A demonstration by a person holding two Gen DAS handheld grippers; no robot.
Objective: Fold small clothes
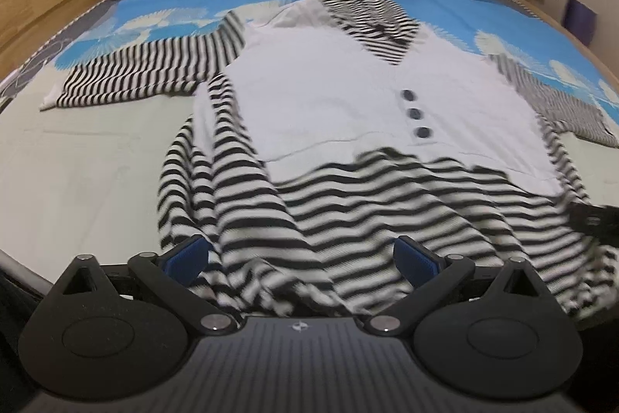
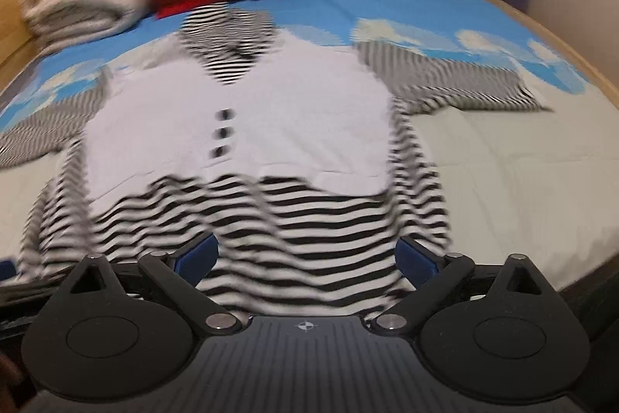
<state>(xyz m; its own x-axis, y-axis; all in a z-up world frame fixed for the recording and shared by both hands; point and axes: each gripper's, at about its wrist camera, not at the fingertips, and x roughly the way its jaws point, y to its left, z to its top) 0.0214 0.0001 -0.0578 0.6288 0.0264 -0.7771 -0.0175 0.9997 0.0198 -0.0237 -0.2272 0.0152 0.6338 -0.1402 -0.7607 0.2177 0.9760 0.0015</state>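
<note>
Your bed [image 1: 77, 157] carries a striped top [image 1: 348, 111], spread flat. Both your left gripper [image 1: 301, 260] and right gripper [image 2: 307, 258] gape wide over its hem, gripping nothing.

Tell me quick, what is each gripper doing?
Left gripper: open, holding nothing, above the striped top's hem.
Right gripper: open, holding nothing, above the same hem.
</note>
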